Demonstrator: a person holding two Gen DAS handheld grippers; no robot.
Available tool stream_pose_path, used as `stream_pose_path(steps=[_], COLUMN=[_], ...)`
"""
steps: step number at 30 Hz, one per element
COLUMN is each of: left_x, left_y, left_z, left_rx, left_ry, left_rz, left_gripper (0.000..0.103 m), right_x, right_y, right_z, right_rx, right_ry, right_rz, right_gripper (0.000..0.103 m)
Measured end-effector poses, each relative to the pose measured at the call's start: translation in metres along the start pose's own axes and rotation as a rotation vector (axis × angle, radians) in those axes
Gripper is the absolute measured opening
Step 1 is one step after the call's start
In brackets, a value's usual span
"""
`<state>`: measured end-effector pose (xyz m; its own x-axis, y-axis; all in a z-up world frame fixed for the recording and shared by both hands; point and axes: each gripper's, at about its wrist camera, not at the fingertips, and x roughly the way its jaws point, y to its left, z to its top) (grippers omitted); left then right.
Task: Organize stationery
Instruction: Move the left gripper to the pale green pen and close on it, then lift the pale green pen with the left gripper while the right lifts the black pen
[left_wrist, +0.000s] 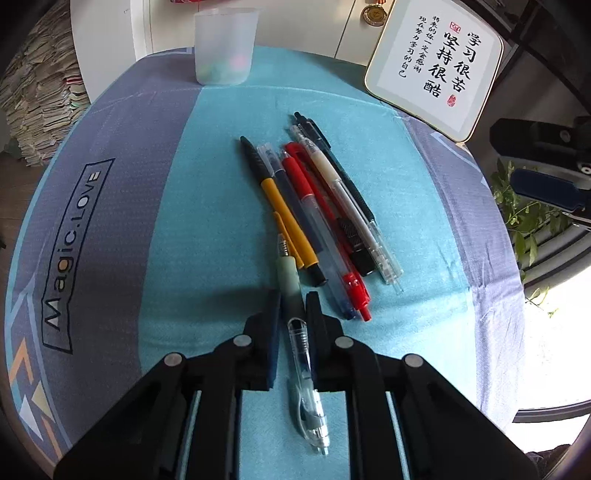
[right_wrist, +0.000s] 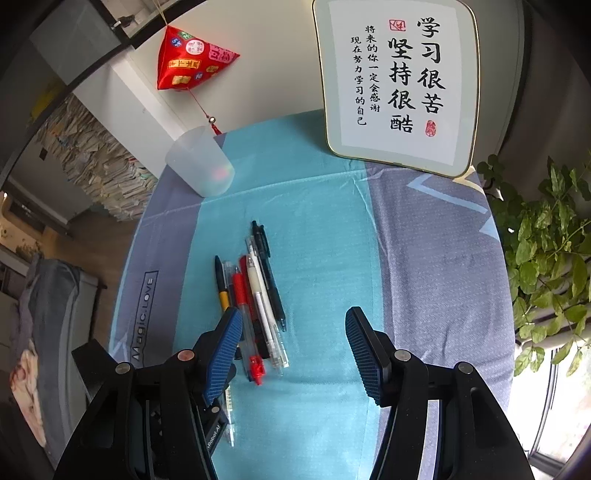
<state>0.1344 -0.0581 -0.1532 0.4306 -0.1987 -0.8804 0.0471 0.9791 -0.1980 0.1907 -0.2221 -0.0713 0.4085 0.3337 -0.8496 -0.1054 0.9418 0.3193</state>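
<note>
A clear pen with a pale green grip (left_wrist: 287, 273) lies lengthwise between the fingers of my left gripper (left_wrist: 293, 301), which is shut on it just above the teal cloth. Its tip points away towards a cluster of several pens (left_wrist: 317, 214), among them a yellow-and-black one, red ones, a white one and a black one. The frosted plastic cup (left_wrist: 223, 46) stands upright at the far edge. In the right wrist view, my right gripper (right_wrist: 293, 332) hangs open over the cloth, just right of the pens (right_wrist: 258, 302), holding nothing. The cup (right_wrist: 201, 162) is far to its left.
A framed calligraphy sign (right_wrist: 397, 81) leans at the back right of the table. A red hanging ornament (right_wrist: 192, 61) dangles above the cup. A leafy plant (right_wrist: 546, 240) stands beyond the right edge. The patterned tablecloth (left_wrist: 92, 206) covers the whole round table.
</note>
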Motion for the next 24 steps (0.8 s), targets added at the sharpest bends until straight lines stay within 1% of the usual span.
stream_pose_path(steps=[1, 3, 4, 6, 7, 8, 10, 11, 14, 15, 17, 18, 19, 21, 22, 23, 24], left_x=[-0.001, -0.010, -0.015, -0.026, -0.028, -0.032, -0.042, -0.046, -0.054, -0.056, -0.059, -0.060, -0.062, -0.062, -0.062, -0.062, -0.062], left_y=[0.000, 0.002, 0.002, 0.005, 0.002, 0.003, 0.005, 0.006, 0.011, 0.013, 0.017, 0.019, 0.021, 0.025, 0.027, 0.028, 0.030], left_z=[0.001, 0.002, 0.001, 0.002, 0.005, 0.005, 0.007, 0.008, 0.011, 0.012, 0.015, 0.015, 0.014, 0.015, 0.016, 0.016, 0.016], left_rx=[0.001, 0.009, 0.014, 0.016, 0.016, 0.018, 0.030, 0.036, 0.039, 0.033, 0.033, 0.031, 0.028, 0.024, 0.021, 0.019, 0.019], left_ry=[-0.007, -0.038, -0.053, -0.076, -0.087, -0.099, -0.126, -0.144, -0.188, -0.197, -0.207, -0.212, -0.215, -0.213, -0.213, -0.213, -0.214], left_rz=[-0.007, 0.008, 0.011, 0.000, -0.004, -0.007, -0.010, -0.012, -0.017, -0.021, -0.022, -0.021, -0.022, -0.029, -0.033, -0.036, -0.037], left_gripper=[0.010, 0.010, 0.010, 0.010, 0.010, 0.010, 0.010, 0.010, 0.009, 0.009, 0.009, 0.009, 0.009, 0.009, 0.009, 0.009, 0.009], right_x=[0.004, 0.018, 0.025, 0.039, 0.044, 0.049, 0.056, 0.059, 0.069, 0.072, 0.080, 0.085, 0.091, 0.100, 0.104, 0.106, 0.108], right_y=[0.002, 0.003, 0.003, 0.004, 0.004, 0.005, 0.008, 0.010, 0.020, 0.021, 0.025, 0.027, 0.030, 0.036, 0.037, 0.038, 0.039], right_z=[0.000, 0.002, 0.003, 0.006, 0.007, 0.008, 0.010, 0.010, 0.012, 0.013, 0.014, 0.014, 0.014, 0.014, 0.015, 0.016, 0.017], right_rx=[-0.009, -0.013, -0.015, -0.019, -0.022, -0.029, -0.044, -0.050, -0.077, -0.074, -0.078, -0.089, -0.099, -0.113, -0.115, -0.114, -0.115], right_ry=[0.007, 0.033, 0.041, 0.036, 0.022, 0.011, 0.005, 0.004, 0.019, 0.027, 0.045, 0.058, 0.074, 0.094, 0.100, 0.095, 0.094], right_rz=[0.017, 0.065, 0.060, -0.009, -0.025, -0.002, 0.081, 0.081, -0.043, -0.059, -0.042, -0.036, -0.047, -0.092, -0.101, -0.092, -0.089], right_gripper=[0.060, 0.060, 0.060, 0.060, 0.060, 0.057, 0.052, 0.051, 0.051, 0.050, 0.041, 0.040, 0.039, 0.037, 0.036, 0.035, 0.031])
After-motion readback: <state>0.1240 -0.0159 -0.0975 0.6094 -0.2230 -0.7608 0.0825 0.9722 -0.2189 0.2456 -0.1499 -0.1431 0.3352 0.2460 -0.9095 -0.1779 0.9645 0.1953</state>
